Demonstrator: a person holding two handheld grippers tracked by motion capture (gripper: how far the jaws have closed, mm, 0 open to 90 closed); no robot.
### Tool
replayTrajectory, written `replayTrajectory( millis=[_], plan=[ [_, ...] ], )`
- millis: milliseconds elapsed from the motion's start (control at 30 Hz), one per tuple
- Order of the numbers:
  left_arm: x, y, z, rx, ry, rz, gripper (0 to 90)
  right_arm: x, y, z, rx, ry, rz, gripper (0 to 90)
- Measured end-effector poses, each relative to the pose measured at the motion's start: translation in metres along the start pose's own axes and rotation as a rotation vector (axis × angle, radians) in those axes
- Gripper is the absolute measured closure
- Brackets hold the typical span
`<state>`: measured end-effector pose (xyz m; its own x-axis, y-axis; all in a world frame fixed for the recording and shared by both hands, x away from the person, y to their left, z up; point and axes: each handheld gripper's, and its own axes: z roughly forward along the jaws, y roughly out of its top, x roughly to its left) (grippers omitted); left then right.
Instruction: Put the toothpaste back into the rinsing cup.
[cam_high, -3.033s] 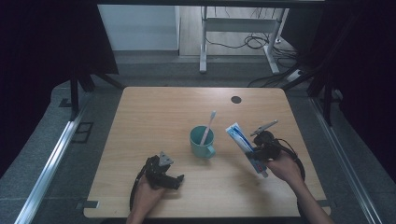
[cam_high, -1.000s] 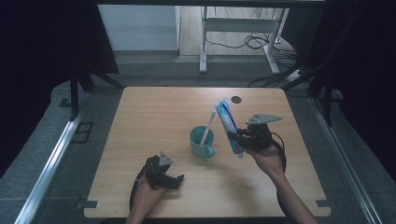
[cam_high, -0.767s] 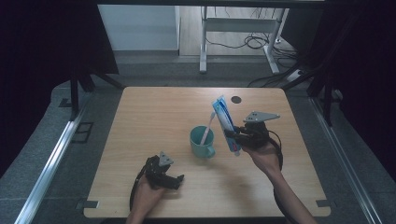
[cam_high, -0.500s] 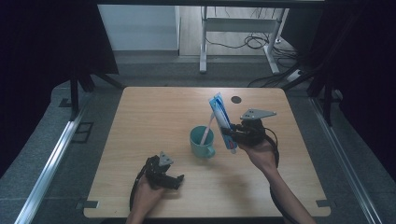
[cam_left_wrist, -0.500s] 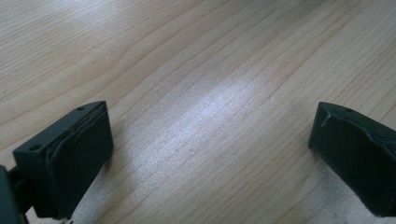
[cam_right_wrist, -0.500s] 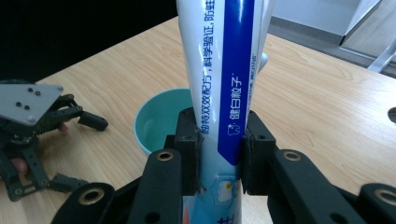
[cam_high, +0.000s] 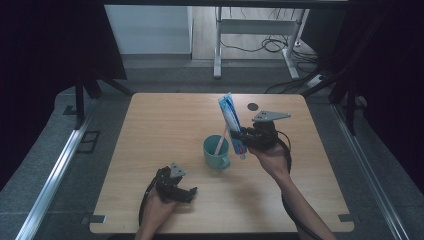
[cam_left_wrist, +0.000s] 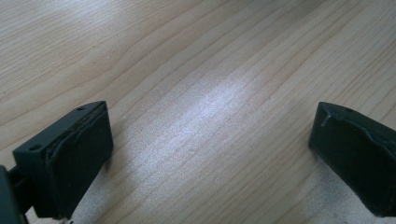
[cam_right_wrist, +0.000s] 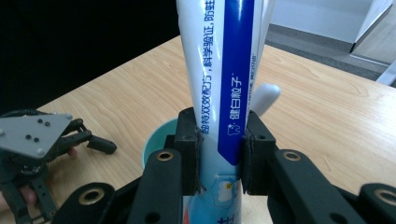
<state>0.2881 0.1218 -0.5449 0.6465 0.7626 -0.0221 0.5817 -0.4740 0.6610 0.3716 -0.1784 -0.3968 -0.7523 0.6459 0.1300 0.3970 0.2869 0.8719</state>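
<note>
A white and blue toothpaste tube (cam_high: 231, 120) stands nearly upright in the air, with my right gripper (cam_high: 244, 138) shut on its lower part. In the right gripper view the two pads press the toothpaste tube (cam_right_wrist: 224, 84) from both sides, and my right gripper (cam_right_wrist: 220, 154) hangs just over the rim of the teal mug (cam_right_wrist: 156, 140). The teal mug (cam_high: 216, 152) sits mid-table with a white toothbrush (cam_high: 221, 141) leaning in it. My left gripper (cam_high: 184, 191) rests open on the wood near the front edge; its jaws stand wide apart over bare tabletop (cam_left_wrist: 201, 116).
The wooden table (cam_high: 165, 120) has a small dark round hole (cam_high: 253, 106) near its far edge. Beyond the table are grey floor, a white desk frame and cables. Metal rails run along both sides.
My right gripper has carried the toothpaste tube leftward and slightly up, from the right of the mug to just beside its rim. The left gripper has not moved.
</note>
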Motion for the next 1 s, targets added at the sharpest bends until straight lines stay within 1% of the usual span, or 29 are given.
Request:
replayTrajectory(
  millis=[133, 233, 467, 800, 1000],
  plan=[
    [0.0, 0.0, 0.0, 0.0, 0.0, -0.001, 0.0, 0.003, 0.007, 0.004, -0.01, 0.004, -0.003, 71.7],
    [0.0, 0.0, 0.0, 0.0, -0.002, 0.001, 0.0, 0.004, 0.011, 0.007, -0.015, 0.011, 0.003, 71.7],
    [0.0, 0.0, 0.0, -0.001, 0.0, -0.001, 0.0, 0.007, 0.019, 0.018, -0.027, 0.011, 0.009, 71.8],
    [0.0, 0.0, 0.0, -0.001, 0.0, -0.001, 0.0, 0.015, 0.029, 0.035, -0.039, 0.009, -0.011, 71.8],
    [0.0, 0.0, 0.0, -0.001, 0.0, -0.001, 0.0, 0.019, 0.03, 0.045, -0.045, 0.009, -0.017, 71.8]
  ],
)
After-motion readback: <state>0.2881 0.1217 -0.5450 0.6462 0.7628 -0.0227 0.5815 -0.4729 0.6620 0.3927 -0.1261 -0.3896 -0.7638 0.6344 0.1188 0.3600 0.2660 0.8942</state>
